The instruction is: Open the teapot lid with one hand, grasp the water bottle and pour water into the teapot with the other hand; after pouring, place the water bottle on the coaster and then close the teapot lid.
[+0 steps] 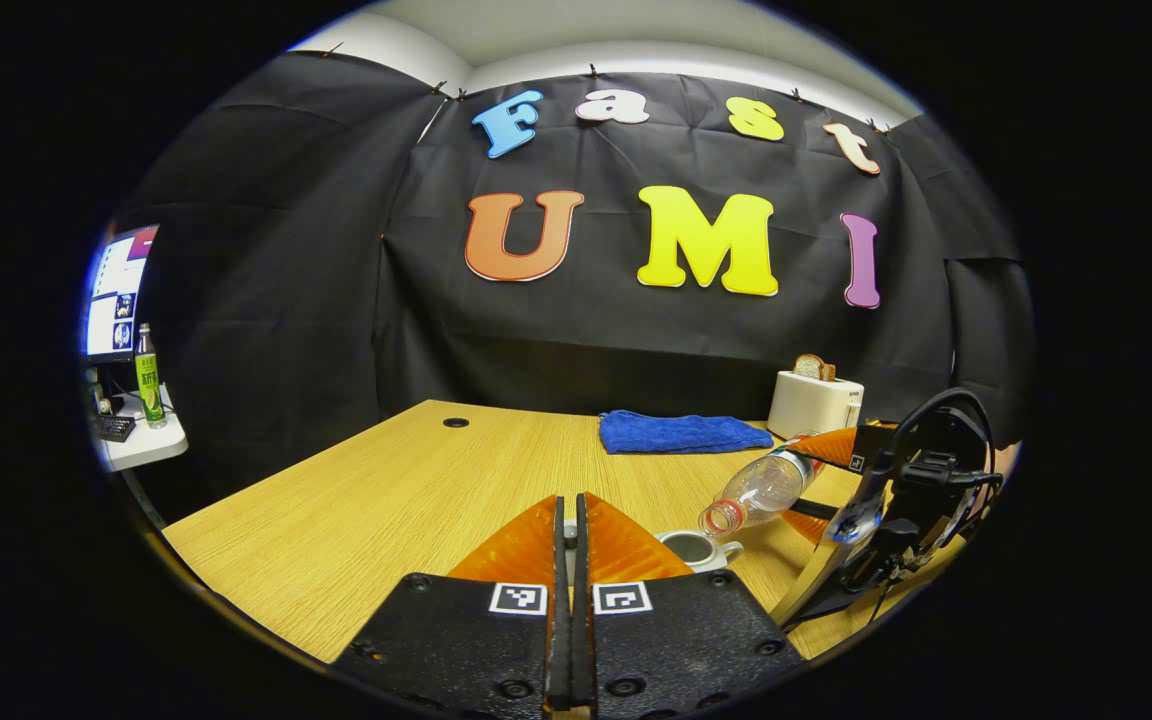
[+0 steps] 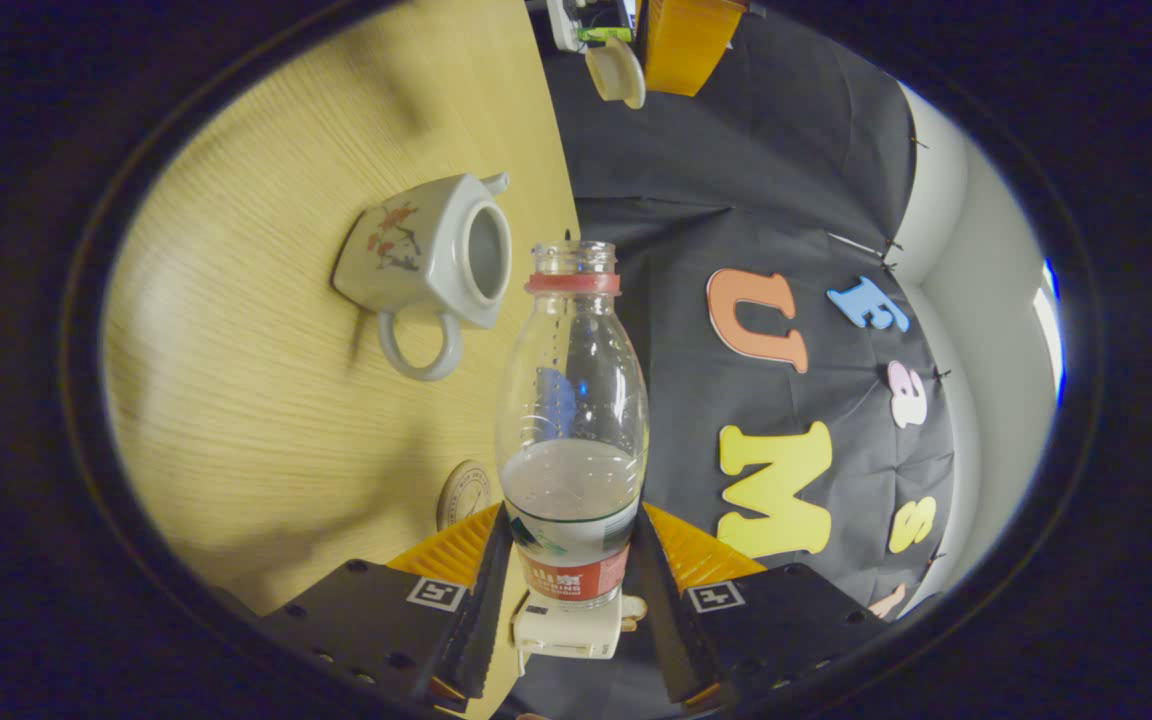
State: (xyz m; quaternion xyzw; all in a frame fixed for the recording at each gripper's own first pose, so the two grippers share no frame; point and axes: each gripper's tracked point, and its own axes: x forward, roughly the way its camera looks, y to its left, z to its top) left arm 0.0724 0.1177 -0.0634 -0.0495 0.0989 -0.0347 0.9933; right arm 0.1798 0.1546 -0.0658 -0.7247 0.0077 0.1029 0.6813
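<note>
Clear plastic sits clamped between the jaws of the right gripper (image 2: 568, 560) in the right gripper view: the water bottle (image 2: 573, 420), uncapped, held around its labelled lower body and reaching up toward twelve o'clock, with some water pooled in its lower half. Just beside the bottle at about eight o'clock, a round coaster (image 2: 463, 493) lies flat on the wooden surface (image 2: 266, 400). Farther out, at about ten o'clock from the bottle's neck, stands the white teapot (image 2: 426, 258), its mouth open, its loop handle toward the camera and a red flower painted on its side. Up at the twelve o'clock rim, the teapot lid (image 2: 616, 72) is held at the tips of the left gripper (image 1: 568, 530). In the left gripper view those jaws look almost completely closed, with the lid barely visible in the thin slot between them. Beyond them, at about two o'clock, the teapot's open top shows, and the bottle hangs tilted above it, mouth downward, near the opening but apart from it. Farther back lie a blue cloth (image 1: 681, 432) and a white toaster (image 1: 814, 402) with bread (image 1: 814, 367) in it.
</note>
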